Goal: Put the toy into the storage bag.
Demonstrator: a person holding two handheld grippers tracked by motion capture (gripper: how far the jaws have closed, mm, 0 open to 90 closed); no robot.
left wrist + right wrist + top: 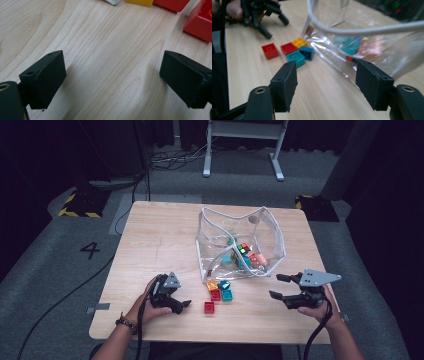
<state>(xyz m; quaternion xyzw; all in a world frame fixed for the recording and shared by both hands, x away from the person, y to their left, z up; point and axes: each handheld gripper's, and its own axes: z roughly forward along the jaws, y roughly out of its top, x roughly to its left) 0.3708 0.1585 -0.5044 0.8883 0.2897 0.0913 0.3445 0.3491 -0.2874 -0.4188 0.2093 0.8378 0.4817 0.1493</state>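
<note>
Five small bricks lie on the wooden table in front of a clear plastic bag: a lone red brick, another red brick, an orange-yellow one and two teal-blue ones. My left gripper rests just left of the lone red brick, with its jaws wide apart over bare wood. Open and holding nothing, my right gripper hovers right of the bricks, beside the bag's near corner. In the right gripper view the bricks lie ahead to the left and the bag to the right.
The bag has white trim and stands open at the top. It holds a colour cube and several teal and pink pieces. A white-legged stand and cables are on the floor beyond the table.
</note>
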